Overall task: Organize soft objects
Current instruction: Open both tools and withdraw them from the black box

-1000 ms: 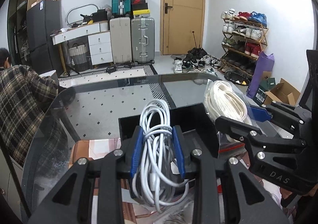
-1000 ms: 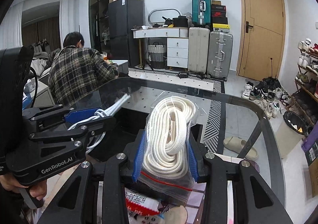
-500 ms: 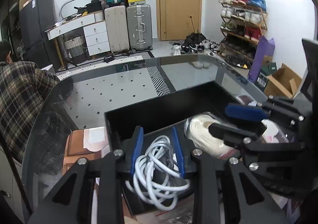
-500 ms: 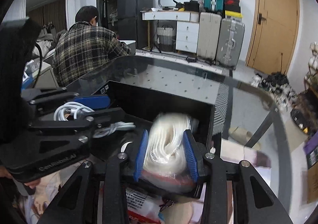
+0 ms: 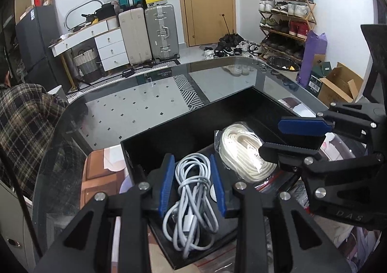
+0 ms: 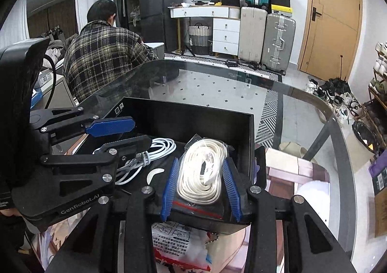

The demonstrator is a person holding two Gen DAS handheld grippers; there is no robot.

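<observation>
Cables first: a grey-white charging cable bundle (image 5: 191, 198) lies in the black tray (image 5: 183, 135), between the blue ribbed pads of the left claw (image 5: 192, 184). Pads look a touch clear of the loops on both sides; I read that claw as open, cable resting on the tray floor. Just right of it in the same tray, a coil of cream rope in a clear zip bag (image 6: 203, 173) sits between the pads of the right claw (image 6: 200, 187). Those pads sit close against the bag's sides; reads as a closed grip on the bagged rope, which touches the tray floor.

Progress, as a judgement: both soft items are in the tray, side by side. What is left is to let go of the rope and lift both claws out. A printed plastic packet (image 6: 179, 244) lies on the counter (image 6: 302, 113) nearer than the tray, outside it, so more sorting may follow.

Materials: cable smooth, rubbery, loosely looped, a plug end showing. Rope thick, braided, matte, wound in a long oval; bag glossy and crinkled with a red seal strip. Tray rigid, matte black, straight-walled. Counter dark glass with a rounded edge. Beyond the tray, a person in a plaid shirt (image 6: 101, 52) faces away.
</observation>
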